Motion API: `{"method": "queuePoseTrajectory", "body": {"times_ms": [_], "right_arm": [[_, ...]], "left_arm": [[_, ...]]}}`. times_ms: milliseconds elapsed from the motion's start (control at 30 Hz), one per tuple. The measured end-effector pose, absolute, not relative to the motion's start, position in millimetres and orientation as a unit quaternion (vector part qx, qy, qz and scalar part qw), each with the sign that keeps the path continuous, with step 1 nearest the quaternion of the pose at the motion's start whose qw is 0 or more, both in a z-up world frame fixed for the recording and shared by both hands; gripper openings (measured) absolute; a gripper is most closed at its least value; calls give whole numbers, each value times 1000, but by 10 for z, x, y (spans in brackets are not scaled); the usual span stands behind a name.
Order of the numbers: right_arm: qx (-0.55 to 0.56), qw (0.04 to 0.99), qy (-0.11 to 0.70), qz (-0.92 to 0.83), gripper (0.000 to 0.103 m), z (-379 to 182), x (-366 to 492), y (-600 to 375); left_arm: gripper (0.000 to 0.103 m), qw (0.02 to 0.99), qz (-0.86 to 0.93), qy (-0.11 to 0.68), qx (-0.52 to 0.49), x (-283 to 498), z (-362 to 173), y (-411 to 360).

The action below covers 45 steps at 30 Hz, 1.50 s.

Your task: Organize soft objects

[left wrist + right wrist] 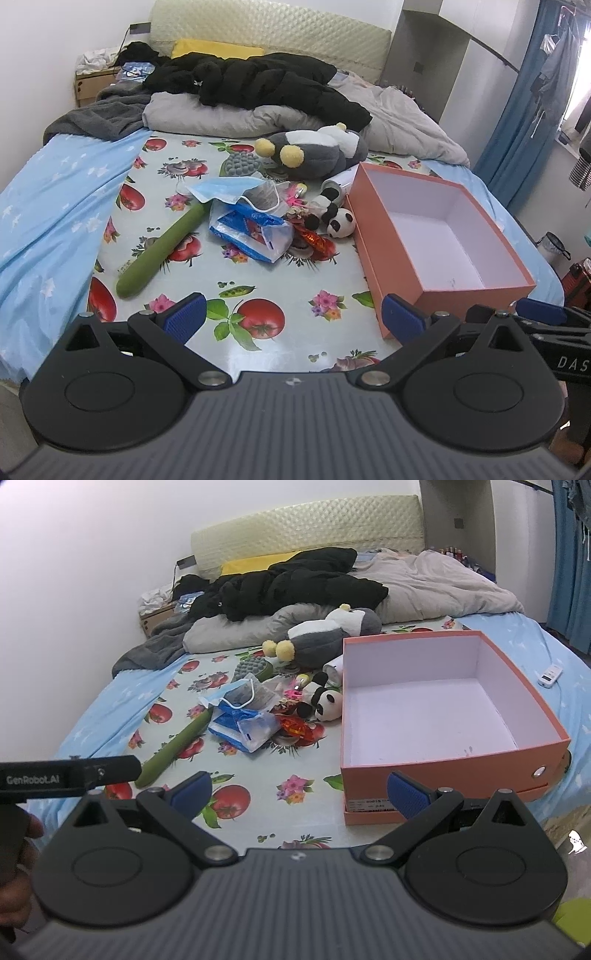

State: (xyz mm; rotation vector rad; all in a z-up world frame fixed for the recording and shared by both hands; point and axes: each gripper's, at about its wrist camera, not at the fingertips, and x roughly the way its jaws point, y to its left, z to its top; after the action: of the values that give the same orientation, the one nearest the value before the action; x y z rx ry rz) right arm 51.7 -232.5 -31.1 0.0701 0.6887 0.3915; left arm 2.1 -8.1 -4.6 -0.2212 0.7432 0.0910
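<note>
An open orange box with a white inside stands empty on the fruit-print sheet. Left of it lies a heap: a small panda plush, a big grey plush with yellow pom-poms, a green cucumber-shaped toy, a blue face mask, a blue plastic bag and a grey bumpy ball. My left gripper and right gripper hover open near the bed's front edge, both holding nothing.
A black jacket and a grey duvet cover the far half of the bed. A white remote lies right of the box. Blue curtains hang at the right. A hand shows at the left edge.
</note>
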Motion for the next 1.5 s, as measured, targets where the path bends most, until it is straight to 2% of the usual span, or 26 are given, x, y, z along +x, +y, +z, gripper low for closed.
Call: {"method": "queuePoseTrajectory", "body": {"times_ms": [1500], "right_arm": [[34,918,345,192,103,-369,538,-2256]], "left_arm": [[102,921,45,367,-123,55,-142,-30]]}}
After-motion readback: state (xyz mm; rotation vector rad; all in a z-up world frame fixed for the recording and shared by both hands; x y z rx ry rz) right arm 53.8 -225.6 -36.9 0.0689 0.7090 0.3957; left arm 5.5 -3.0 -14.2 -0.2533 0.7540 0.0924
